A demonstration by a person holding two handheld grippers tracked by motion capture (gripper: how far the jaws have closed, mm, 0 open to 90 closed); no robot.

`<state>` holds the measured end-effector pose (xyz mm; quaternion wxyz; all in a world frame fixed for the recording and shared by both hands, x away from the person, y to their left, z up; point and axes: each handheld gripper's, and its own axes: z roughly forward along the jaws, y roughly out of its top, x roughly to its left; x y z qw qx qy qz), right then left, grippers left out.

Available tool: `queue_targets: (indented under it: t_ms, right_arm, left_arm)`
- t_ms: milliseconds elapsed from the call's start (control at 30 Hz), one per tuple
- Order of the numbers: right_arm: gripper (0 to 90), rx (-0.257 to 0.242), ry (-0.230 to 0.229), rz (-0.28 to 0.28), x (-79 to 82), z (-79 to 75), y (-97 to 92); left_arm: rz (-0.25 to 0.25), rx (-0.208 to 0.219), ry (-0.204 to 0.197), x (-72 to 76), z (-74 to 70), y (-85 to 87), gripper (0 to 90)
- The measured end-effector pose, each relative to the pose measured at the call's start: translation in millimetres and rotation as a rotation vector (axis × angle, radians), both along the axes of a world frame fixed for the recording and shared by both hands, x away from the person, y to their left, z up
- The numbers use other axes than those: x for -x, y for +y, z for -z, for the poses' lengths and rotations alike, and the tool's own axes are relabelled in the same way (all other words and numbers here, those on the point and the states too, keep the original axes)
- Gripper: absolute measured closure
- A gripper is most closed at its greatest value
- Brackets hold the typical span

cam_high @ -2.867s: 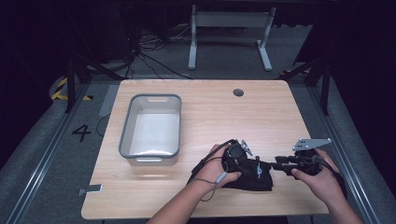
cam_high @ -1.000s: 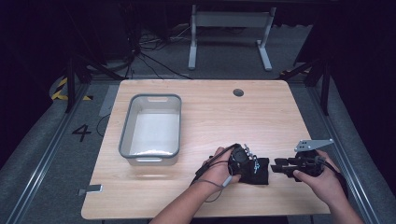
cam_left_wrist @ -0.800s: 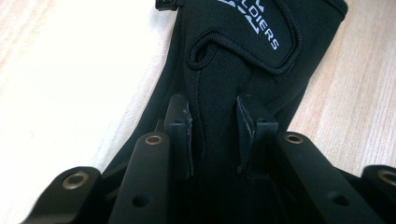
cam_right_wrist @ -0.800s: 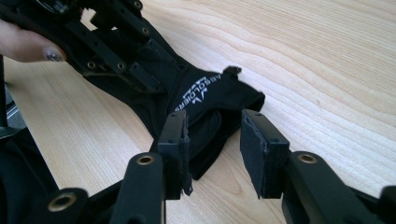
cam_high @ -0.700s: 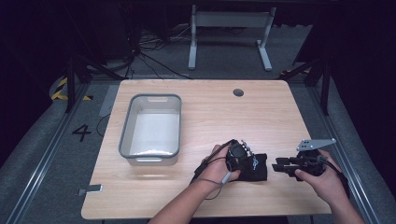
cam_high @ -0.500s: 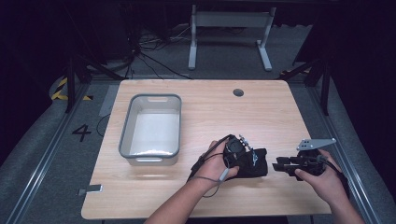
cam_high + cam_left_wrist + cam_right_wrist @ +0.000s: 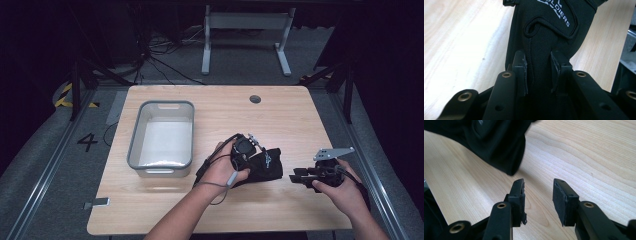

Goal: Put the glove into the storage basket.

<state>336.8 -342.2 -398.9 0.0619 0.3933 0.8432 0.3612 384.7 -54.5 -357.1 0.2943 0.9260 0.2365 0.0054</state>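
A black fabric glove (image 7: 264, 165) with white lettering hangs from my left gripper (image 7: 248, 159), lifted off the wooden table (image 7: 280, 120). In the left gripper view both pads press on a fold of the glove (image 7: 544, 32), so my left gripper (image 7: 538, 72) is shut on it. My right gripper (image 7: 299, 176) rests low on the table to the right of the glove, pointing at it. In the right gripper view my right gripper (image 7: 539, 191) is open with bare wood between its fingers, and the glove's edge (image 7: 499, 147) hangs just beyond the tips.
A grey plastic bin (image 7: 162, 137) with a pale inside stands left of centre on the table. A round cable hole (image 7: 255, 99) sits near the far edge. Metal stand legs (image 7: 245, 35) and cables lie on the floor behind.
My left gripper has lifted the glove off the table and carried it slightly left, away from the right gripper. The right gripper has stayed where it was.
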Motion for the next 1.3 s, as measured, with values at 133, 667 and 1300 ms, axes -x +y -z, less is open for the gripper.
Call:
queue_targets:
  t_ms: [133,667,1300]
  right_arm:
    - [62.6,-0.002,0.004,0.001,-1.3,0.2,1.0]
    - [62.4,0.001,0.016,-0.016,-8.0,3.3,6.7]
    - [61.9,0.001,0.022,-0.009,-5.5,5.5,6.7]
  left_arm:
    - [-0.035,0.014,0.002,-1.3,-12.7,8.1,69.4]
    - [-0.157,0.063,-0.030,-11.9,-47.9,49.6,69.3]
    - [-0.373,0.061,-0.079,-39.7,-75.3,115.8,69.0]
